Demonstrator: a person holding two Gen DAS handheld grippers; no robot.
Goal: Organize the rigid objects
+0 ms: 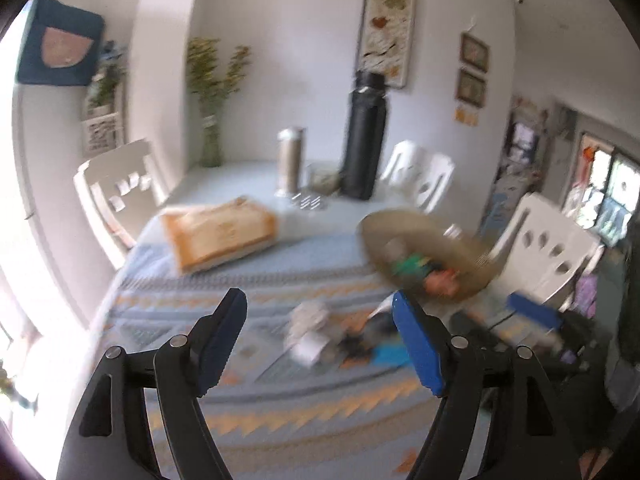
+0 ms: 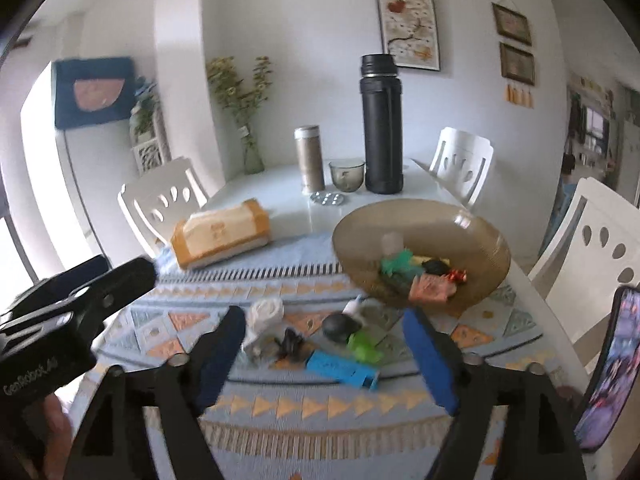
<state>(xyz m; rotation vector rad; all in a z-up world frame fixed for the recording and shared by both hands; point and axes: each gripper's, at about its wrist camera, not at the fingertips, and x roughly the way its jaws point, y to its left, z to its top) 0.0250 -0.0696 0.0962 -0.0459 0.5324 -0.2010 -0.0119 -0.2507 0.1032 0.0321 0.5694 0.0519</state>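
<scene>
While open and empty, right hand-held gripper (image 2: 324, 354) frames the blue block (image 2: 340, 368).

Left wrist view motion-blurred: small objects on patterned cloth (image 1: 312, 336) indistinct. Phone (image 2: 612, 368) cut off at right wrist view's edge.

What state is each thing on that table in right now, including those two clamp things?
Left tool: open, empty.
Right tool: open, empty.
Bowl: upright, holding several small items.
Black flask: standing, capped.
Blue box: lying flat on the cloth.
Tissue pack: lying flat.
Small glass cup: upright.
</scene>
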